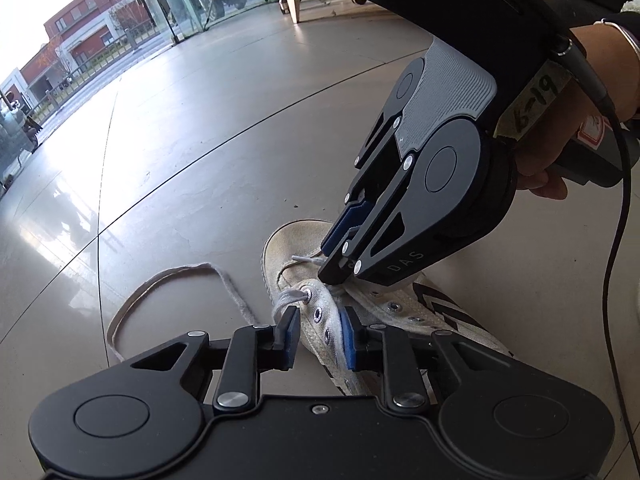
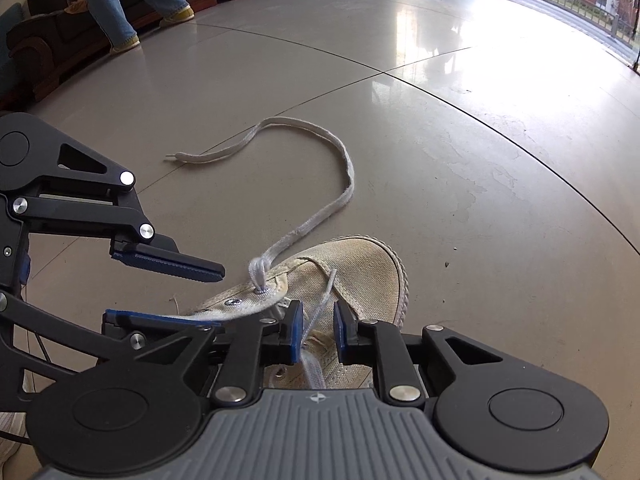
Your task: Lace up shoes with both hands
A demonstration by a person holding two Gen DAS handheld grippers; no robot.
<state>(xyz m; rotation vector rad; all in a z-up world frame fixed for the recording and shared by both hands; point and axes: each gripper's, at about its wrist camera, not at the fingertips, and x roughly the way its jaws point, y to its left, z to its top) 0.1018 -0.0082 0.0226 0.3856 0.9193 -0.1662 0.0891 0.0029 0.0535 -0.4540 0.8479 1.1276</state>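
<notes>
Canvas, off-white and scuffed: sneaker [image 2: 360, 280] lying on the polished floor [image 2: 460, 168], toe pointing away. Far left, left gripper [image 2: 216, 299] straddling the eyelet flap [image 2: 240, 298], jaws fairly narrow, one finger above and one below, no visible pinch on the cloth. Just right of that, shoelace [image 2: 344, 172] bunched through the front eyelet [image 2: 260, 291], then trailing off in a long loose loop across the tiles, tip well clear of the shoe. Further right, thin lace strand [image 2: 320, 308] slanting over the toe cloth and down between the pads of the right gripper [image 2: 318, 334]; jaws close together, small gap showing, no clamp to be seen. Progress, by the look of it: front eyelets threaded, nothing more. Empty eyelets [image 1: 318, 314] down the flap, all waiting. Most of the lacing left to do, bow included.
</notes>
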